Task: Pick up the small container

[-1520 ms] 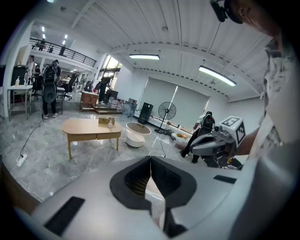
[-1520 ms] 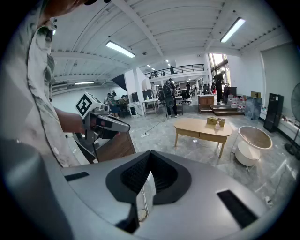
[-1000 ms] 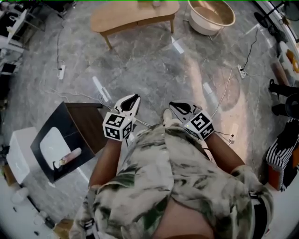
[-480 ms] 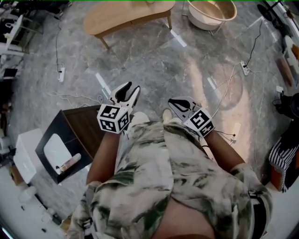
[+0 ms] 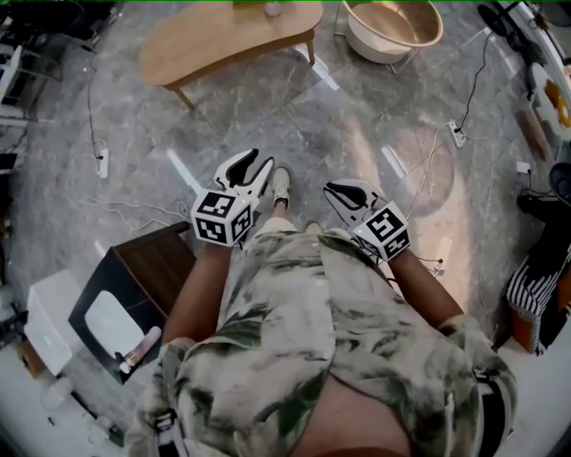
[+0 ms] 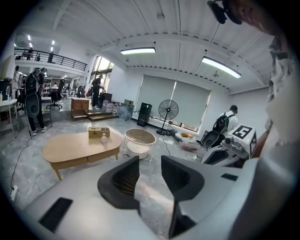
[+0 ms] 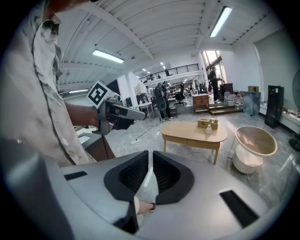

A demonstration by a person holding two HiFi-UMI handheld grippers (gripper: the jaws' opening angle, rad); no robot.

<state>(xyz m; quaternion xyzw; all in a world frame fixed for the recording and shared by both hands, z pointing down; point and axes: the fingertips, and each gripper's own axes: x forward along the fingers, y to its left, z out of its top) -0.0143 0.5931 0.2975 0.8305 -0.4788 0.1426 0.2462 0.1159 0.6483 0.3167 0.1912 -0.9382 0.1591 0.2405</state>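
Note:
The small container, a little white bottle, stands on the oval wooden coffee table at the far top of the head view, next to a tan box. It also shows small in the left gripper view and in the right gripper view. My left gripper is held at waist height over the floor, far from the table, its jaws open with nothing between them. My right gripper hangs level beside it, jaws shut and empty.
A round beige tub stands right of the coffee table. A dark side table with a white tray is at the lower left. Power strips and cables lie on the marble floor. People stand far off, and a fan.
The left jaws have parted from shut to open. The person has stepped forward towards the coffee table; the dark side table has slid back and down in the head view.

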